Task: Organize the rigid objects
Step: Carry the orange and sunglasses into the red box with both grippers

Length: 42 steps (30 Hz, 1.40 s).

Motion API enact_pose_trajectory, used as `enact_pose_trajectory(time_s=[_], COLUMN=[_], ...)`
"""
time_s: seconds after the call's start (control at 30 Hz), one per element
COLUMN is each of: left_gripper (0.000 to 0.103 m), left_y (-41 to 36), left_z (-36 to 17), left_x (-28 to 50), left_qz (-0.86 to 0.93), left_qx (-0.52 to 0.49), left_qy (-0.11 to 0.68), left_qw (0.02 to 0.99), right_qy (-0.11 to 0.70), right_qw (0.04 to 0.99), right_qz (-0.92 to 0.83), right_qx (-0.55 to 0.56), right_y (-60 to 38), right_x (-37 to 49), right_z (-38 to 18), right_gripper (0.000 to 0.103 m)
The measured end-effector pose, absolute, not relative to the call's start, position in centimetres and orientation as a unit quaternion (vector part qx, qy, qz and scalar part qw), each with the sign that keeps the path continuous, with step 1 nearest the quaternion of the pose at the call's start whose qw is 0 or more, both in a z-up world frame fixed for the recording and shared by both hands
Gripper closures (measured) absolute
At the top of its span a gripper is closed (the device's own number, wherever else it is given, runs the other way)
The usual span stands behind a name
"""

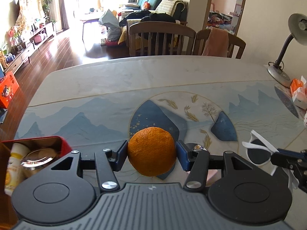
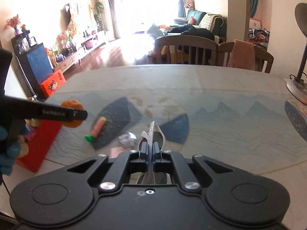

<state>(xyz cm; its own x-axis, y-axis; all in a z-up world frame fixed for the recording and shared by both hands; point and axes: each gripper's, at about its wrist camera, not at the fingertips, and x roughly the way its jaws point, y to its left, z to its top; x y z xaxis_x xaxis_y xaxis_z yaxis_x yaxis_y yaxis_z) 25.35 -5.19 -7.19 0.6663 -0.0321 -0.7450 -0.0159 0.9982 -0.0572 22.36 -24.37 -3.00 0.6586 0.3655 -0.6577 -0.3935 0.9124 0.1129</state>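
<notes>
Two close wrist views angled down over one shared table (image 1: 134, 76).

- The orange (image 1: 152, 151) sits between the pads of the left tongs (image 1: 151, 154), above the bench (image 1: 115, 80).
- The box (image 1: 63, 143) stands at the bench's left edge, left of the orange; a jar (image 1: 38, 159) lies inside it.
- The sunglasses (image 2: 153, 134) are clamped in the right tongs (image 2: 151, 149), right of the orange.
- A tube (image 2: 96, 127) and a foil packet (image 2: 127, 139) lie on the bench between box and sunglasses.
- The lamp (image 1: 282, 65) stands at the far right; two chairs (image 1: 161, 38) stand behind the bench.
</notes>
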Motion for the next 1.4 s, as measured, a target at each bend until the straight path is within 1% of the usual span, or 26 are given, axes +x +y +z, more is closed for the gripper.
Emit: enact_pose_trajectory(time_s=[0.43, 0.77, 1.1, 1.4], left_gripper=[0.049, 0.049, 0.049, 0.049], left_y=[-0.4, 4.9, 11.1, 15.2], left_z=[-4.7, -4.2, -5.6, -7.4], left_x=[20.2, 16.7, 14.2, 13.1], left_qz=[0.007, 0.026, 0.054, 0.076], left_qx=[-0.042, -0.049, -0.063, -0.063], left_qy=[0.407, 0.408, 0.43, 0.453], left_qw=[0.913, 0.911, 0.899, 0.886], right_qy=[0.323, 0.314, 0.333, 0.349], right_qw=[0.909, 0.896, 0.877, 0.86], right_qz=[0.264, 0.312, 0.344, 0.37], right_qx=[-0.017, -0.029, -0.038, -0.036], right_y=[-18.5, -11.9, -6.2, -1.0], right_x=[20.4, 19.2, 18.4, 18.5], right_z=[0.1, 0.7, -0.2, -1.4], right_gripper=[0.1, 0.1, 0.1, 0.1])
